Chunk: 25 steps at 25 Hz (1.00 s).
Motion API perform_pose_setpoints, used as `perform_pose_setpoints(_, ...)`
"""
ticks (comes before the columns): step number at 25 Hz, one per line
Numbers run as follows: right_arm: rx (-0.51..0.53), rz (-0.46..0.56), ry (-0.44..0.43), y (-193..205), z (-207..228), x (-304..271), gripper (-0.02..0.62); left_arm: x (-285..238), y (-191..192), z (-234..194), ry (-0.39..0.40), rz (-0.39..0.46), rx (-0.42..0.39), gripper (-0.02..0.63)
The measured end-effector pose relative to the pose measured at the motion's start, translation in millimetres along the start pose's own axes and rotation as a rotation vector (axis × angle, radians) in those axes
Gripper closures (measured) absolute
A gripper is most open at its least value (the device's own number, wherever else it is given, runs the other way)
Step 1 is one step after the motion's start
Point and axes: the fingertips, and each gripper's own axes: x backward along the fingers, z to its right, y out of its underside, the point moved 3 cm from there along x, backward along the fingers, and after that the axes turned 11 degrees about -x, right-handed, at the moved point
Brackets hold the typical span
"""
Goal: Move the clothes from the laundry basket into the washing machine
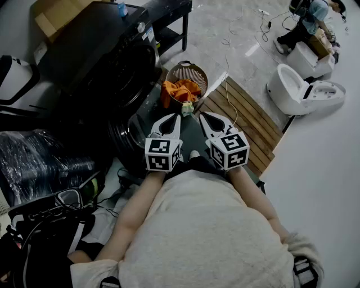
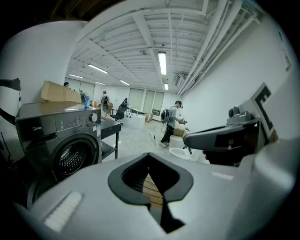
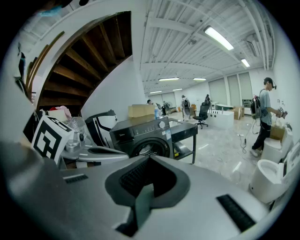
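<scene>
A brown laundry basket [image 1: 188, 73] stands on the floor ahead of me, with orange clothes [image 1: 181, 90] spilling over its near rim. Left of it is the dark washing machine [image 1: 101, 56], also visible in the left gripper view [image 2: 61, 136] and the right gripper view [image 3: 140, 133]; its metal drum [image 2: 70, 157] shows through the front opening. My left gripper [image 1: 171, 116] and right gripper [image 1: 203, 115] are held side by side, short of the basket, pointing toward it. Both are shut with nothing between the jaws [image 2: 150, 157] [image 3: 149, 159].
A wooden slat mat [image 1: 242, 112] lies right of the basket, with a white toilet [image 1: 298, 90] beyond it. A cardboard box [image 1: 50, 19] and a blue bottle [image 1: 122, 8] sit on the washer. A black table [image 1: 169, 17] stands behind. Black wrapped bundles [image 1: 34, 152] crowd the left.
</scene>
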Motion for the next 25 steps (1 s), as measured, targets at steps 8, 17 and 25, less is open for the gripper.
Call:
perform_pose_setpoints(8,-0.004,-0.016,-0.007,1.9,-2.5,-7.6,0.588,0.2,-0.4,-6.8,0.003,0.001,0.021,0.596)
perform_pose_setpoints(17,-0.107,0.058,0.034,-2.8,-3.6,-23.7,0.588,6.8,9.2,-23.1,0.047,-0.005,0.052,0.595)
perform_pose_setpoints(25,-0.062,0.013,-0.041,0.0,-3.6,-62.9,0.588,-28.3,29.7,-32.5,0.090,-0.055,0.094,0.597)
